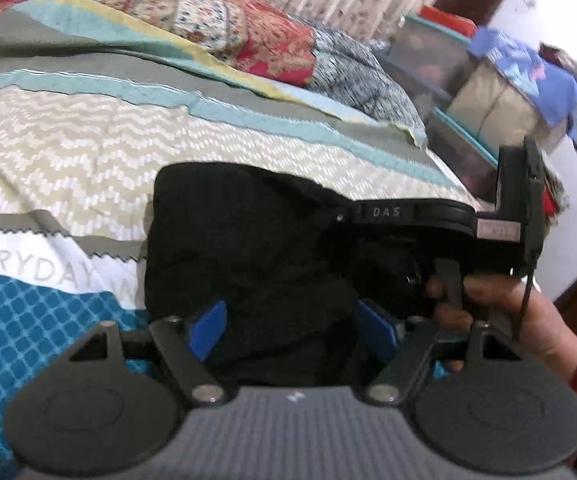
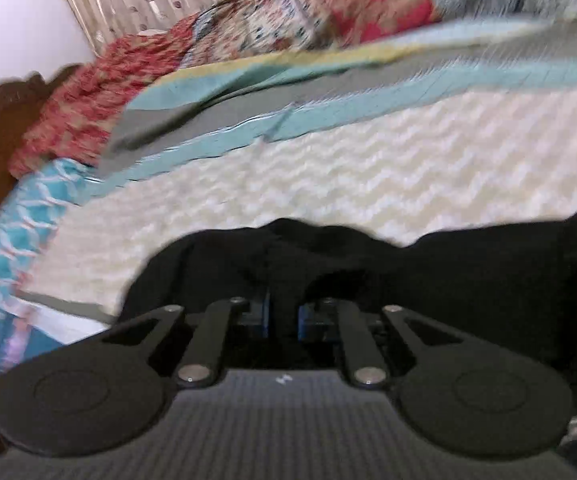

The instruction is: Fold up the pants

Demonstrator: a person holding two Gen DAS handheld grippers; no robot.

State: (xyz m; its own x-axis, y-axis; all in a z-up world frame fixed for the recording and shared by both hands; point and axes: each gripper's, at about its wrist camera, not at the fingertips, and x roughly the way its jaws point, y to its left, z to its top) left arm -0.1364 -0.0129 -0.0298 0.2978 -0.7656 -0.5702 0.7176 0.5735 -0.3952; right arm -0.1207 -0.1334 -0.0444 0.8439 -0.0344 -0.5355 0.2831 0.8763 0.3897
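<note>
Two hand-held grippers over black pants (image 1: 248,248) on bed (image 1: 68,152): left hand-held gripper (image 1: 292,324) wide, right hand-held gripper (image 2: 282,318) pinching pants fabric.

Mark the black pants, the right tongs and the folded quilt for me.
black pants (image 1: 248,248), left wrist view, middle of the bundled fabric.
right tongs (image 2: 282,316), right wrist view, midway between the blue tips, closed on the pants.
folded quilt (image 1: 248,36), left wrist view, its red patterned top.
</note>
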